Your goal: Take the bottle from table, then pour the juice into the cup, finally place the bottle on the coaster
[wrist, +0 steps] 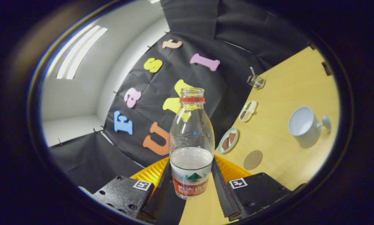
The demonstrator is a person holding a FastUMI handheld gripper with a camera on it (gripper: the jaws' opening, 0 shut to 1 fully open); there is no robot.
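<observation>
Bottle (191,147) sits clamped between the two fingers of the gripper (191,184), both pressing on its labelled lower body, uncapped and about a third full of clear liquid, its long axis running straight out along the fingers while the whole view is tilted against the table (287,93). Cup (304,125) lies well off to the bottle's right, beyond the fingers, mouth open toward the camera, and the coaster (253,159) lies nearer, just ahead of the right finger (so the pour, I judge, means carrying rightward, then tipping the neck over the rim). Label writing is too small to make out, and past the coaster two small dishes (228,140) and a glass (255,81) line the table's far edge.
</observation>
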